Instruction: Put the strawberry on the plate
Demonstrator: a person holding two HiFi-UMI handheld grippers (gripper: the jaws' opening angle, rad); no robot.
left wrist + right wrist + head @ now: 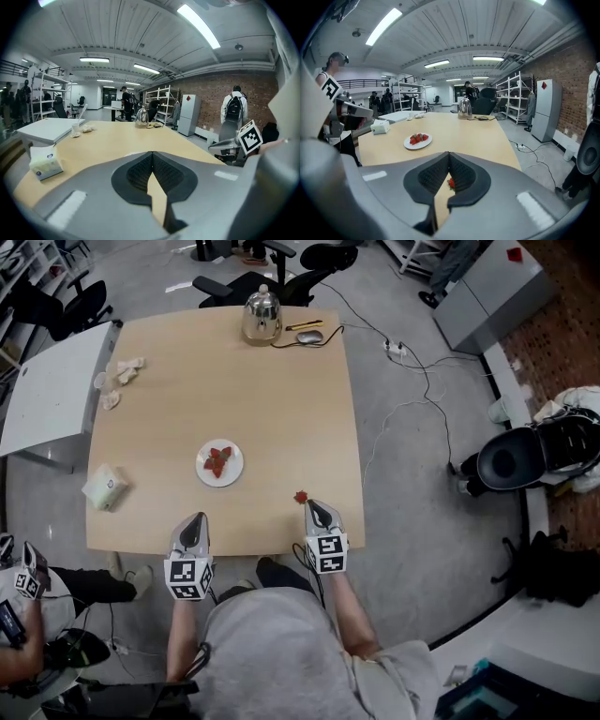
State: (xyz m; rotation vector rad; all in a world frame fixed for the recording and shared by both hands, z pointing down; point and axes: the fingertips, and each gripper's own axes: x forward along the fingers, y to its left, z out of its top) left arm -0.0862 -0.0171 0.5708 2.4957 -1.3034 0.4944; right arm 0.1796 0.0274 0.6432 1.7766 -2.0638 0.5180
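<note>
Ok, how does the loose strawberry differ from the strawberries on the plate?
The loose strawberry lies alone on the bare table near the person's edge, just ahead of the shut right tool. The plated strawberries sit clustered together on the white plate, mid-table. Both are red, and no tool holds either.

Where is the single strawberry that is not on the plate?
In the head view the strawberry lies on the table near its front edge, right of the plate, just beyond the tip of the right gripper.
</note>
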